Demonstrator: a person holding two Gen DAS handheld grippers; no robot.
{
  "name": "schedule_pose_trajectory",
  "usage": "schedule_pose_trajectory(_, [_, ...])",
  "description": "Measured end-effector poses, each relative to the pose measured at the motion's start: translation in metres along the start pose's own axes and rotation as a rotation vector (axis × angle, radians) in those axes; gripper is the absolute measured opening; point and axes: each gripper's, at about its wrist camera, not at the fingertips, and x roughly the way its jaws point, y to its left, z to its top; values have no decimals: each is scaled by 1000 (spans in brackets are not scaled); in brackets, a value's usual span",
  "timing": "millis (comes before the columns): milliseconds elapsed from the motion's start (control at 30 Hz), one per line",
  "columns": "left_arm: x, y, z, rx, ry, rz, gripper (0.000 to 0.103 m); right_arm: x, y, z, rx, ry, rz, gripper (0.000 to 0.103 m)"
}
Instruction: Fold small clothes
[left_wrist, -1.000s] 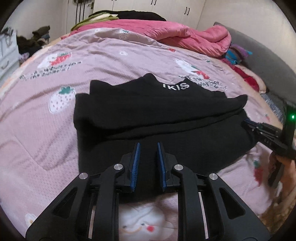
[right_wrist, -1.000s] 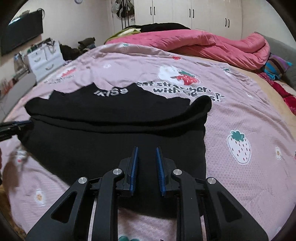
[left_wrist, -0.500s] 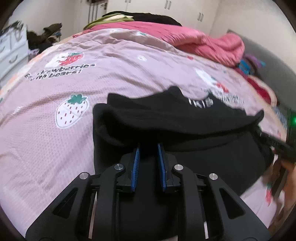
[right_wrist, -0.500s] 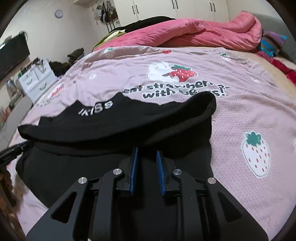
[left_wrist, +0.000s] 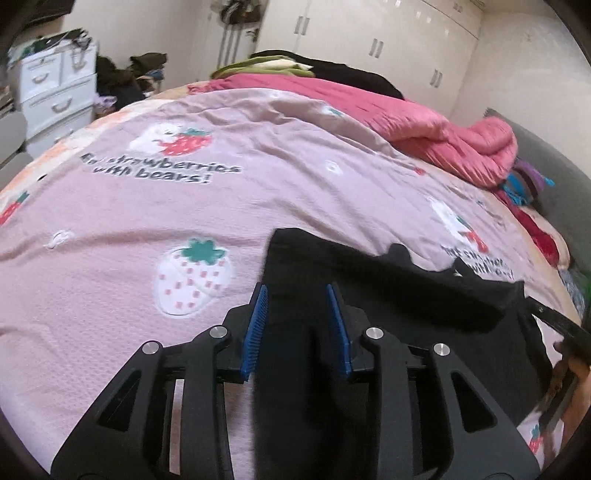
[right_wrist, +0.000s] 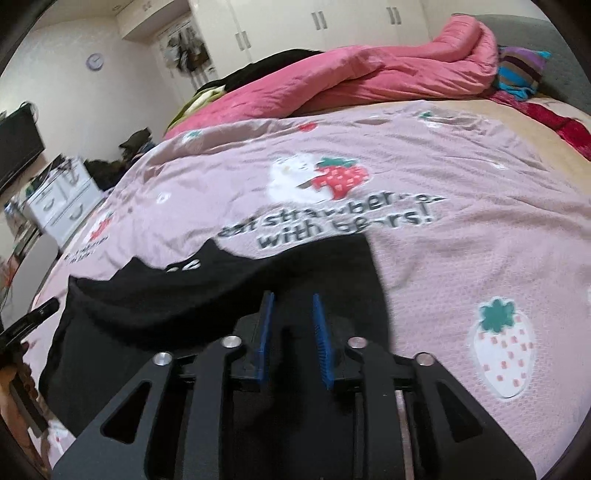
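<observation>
A black garment (left_wrist: 406, 291) with white lettering lies folded over on itself on the pink strawberry-print bedspread (left_wrist: 184, 206). My left gripper (left_wrist: 297, 295) hovers over its left edge; the jaws are opening, the blue pads stand apart and black cloth lies loose between them. In the right wrist view the same garment (right_wrist: 177, 295) spreads leftward. My right gripper (right_wrist: 291, 301) is over its right edge, jaws also opening, pads clear of the cloth under them. Each gripper shows at the other view's edge: the right gripper (left_wrist: 554, 321), the left gripper (right_wrist: 29, 321).
A rumpled pink quilt (left_wrist: 424, 125) and piled clothes (left_wrist: 280, 68) lie at the bed's far end. Striped and red textiles (right_wrist: 524, 70) sit by a grey headboard. White drawers (left_wrist: 55, 92) stand left of the bed, and wardrobes (right_wrist: 332, 26) line the back wall.
Both grippers carried the garment's near edge forward over its far part, doubling it. Their jaws, shut on the cloth before, have now parted and let the fabric go.
</observation>
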Motion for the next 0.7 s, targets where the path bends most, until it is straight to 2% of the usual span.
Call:
schedule_pose_trajectory(33, [1,5,1,-17,9,0,29,-1,-3,1,1,-3,-14,47])
schedule_pose_trajectory(67, [3,10,1,-37,22,-9,33,-1,-7,1,1,0,-30,52])
schedule_pose_trajectory(167, [11,15,0,-58,67,-25,38,4,-16,2,-1,34,-64,56])
schedule_pose_trajectory(300, [24,10,-9,-43,119,-34,38,17,-20,-3,12,82,-28,55])
schedule_pose_trajectory(333, [25,8,-10,-35,121,-31,38,18,-20,-4,12,86,-22,46])
schedule_pose_trajectory(367, [24,6,-10,-27,115,-31,35,18,-20,-5,15,84,-8,28])
schedule_pose_trajectory(400, [23,6,-10,-25,111,-30,28,16,-19,-4,17,79,5,19])
schedule_pose_trajectory(433, [21,6,-10,-27,104,-36,8,13,-18,-4,17,70,14,7])
schedule_pose_trajectory(467, [16,7,-8,-33,86,-40,4,7,-17,-2,15,51,18,7])
schedule_pose_trajectory(633, [-20,7,2,-45,-46,-81,3,-19,-16,10,24,-57,42,7])
schedule_pose_trajectory(700, [-26,3,4,-17,-68,-56,3,-22,-18,11,28,-92,36,7])
